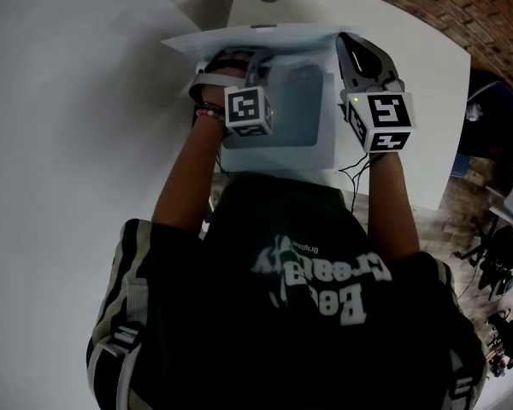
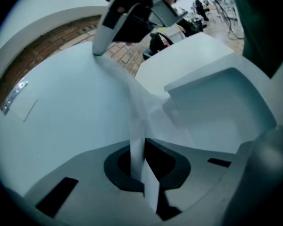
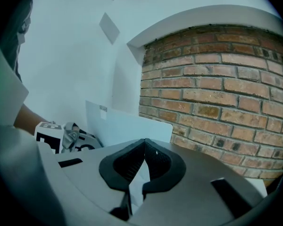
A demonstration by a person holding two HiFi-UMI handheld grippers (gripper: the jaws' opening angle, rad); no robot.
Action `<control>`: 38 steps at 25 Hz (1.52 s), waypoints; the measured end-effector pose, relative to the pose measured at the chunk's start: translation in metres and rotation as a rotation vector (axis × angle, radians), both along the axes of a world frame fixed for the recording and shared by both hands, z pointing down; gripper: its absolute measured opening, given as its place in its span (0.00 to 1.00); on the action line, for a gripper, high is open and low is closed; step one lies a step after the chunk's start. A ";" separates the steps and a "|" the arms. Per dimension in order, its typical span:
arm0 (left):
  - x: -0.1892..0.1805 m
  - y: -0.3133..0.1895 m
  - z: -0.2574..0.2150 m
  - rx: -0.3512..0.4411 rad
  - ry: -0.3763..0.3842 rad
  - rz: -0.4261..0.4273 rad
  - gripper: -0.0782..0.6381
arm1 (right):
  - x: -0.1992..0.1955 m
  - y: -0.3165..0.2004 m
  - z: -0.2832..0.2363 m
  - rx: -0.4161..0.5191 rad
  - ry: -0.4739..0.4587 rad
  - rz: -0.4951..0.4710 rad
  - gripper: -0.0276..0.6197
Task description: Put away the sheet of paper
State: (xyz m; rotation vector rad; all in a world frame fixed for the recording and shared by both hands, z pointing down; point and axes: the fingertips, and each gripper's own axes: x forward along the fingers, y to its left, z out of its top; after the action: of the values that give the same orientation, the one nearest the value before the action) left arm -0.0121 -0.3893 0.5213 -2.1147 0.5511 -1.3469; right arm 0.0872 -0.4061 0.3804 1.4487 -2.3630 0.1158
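Sheet of paper spans both tools above the table, over the white tray. Left hand-held gripper and right hand-held gripper each clench an edge. Lower both evenly, sheet taut; release once it lies flat.

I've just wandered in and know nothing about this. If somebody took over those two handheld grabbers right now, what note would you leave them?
Left gripper: shut on the left side of the sheet of paper.
Right gripper: shut on the sheet's right side.
Paper: slung between the two grippers above the white table, beside a white box-like holder with an open recess.
Done: the sheet is gripped by both grippers.
Left: it is not put away yet. It probably goes into that holder, after which both grippers let go.
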 end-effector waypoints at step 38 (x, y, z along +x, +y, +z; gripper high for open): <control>-0.026 0.007 -0.019 -0.234 0.530 -0.453 0.11 | -0.007 -0.014 0.004 -0.009 -0.002 -0.040 0.03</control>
State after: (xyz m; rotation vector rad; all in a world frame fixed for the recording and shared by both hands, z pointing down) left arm -0.0380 -0.3822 0.5021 -2.6688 1.1953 -1.0973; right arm 0.0798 -0.4196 0.3841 1.3974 -2.3880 0.1180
